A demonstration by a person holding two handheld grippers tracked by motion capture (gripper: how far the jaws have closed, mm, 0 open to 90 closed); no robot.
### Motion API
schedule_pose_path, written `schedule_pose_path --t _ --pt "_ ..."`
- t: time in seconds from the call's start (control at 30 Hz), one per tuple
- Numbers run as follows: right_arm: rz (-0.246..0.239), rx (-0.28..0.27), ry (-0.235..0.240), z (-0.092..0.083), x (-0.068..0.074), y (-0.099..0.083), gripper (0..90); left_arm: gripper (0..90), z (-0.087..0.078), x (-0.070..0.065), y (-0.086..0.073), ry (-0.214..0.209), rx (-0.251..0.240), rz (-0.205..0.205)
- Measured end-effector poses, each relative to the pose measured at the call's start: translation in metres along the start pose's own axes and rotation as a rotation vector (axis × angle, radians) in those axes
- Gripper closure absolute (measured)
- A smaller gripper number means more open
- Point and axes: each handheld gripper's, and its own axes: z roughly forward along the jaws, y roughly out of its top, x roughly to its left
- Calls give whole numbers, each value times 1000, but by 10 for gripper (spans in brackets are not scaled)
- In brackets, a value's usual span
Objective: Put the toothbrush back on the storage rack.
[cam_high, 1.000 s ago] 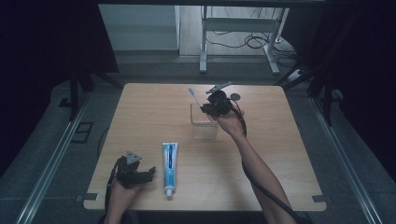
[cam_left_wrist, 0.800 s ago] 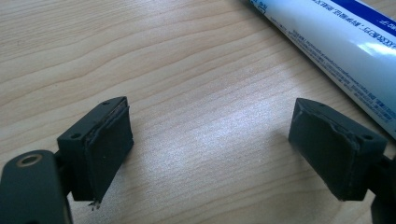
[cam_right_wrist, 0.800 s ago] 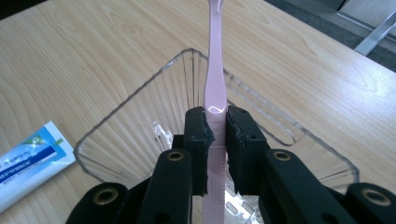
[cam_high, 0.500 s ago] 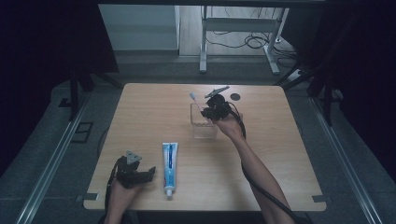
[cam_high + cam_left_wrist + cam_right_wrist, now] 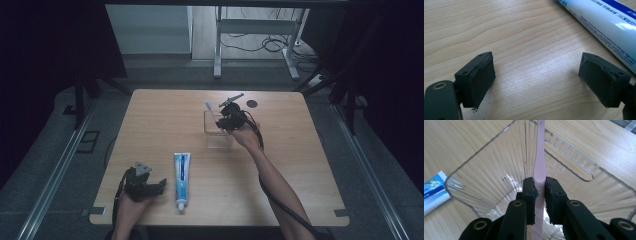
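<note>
The right tool (image 5: 539, 188) clamps the pink toothbrush (image 5: 539, 167) and has shifted left over the clear cup (image 5: 218, 131) at centre frame, ready to lower it in. The left tool (image 5: 536, 80) rests open on the desk (image 5: 320, 165) beside the toothpaste (image 5: 181, 175).

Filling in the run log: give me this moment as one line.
right gripper: shut on pink toothbrush, over clear cup | left gripper: open, idle on table | toothpaste tube: flat

Clear ribbed plastic holder (image 5: 486, 170), matt pink toothbrush (image 5: 539, 165), glossy tube (image 5: 604, 22), wood-grain table (image 5: 300, 190).
</note>
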Motion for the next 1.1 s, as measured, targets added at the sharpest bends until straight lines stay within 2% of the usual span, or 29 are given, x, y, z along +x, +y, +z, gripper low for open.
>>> schedule_pose_path --t 0.17,0.5,1.1 --pt "8 13 7 0 -1 -2 768 134 0 0 0 0 0 0" --pt "-3 -25 12 -11 -2 2 734 134 0 0 0 0 0 0" --pt "-8 -63 9 -38 -1 -2 505 134 0 0 0 0 -1 -1"
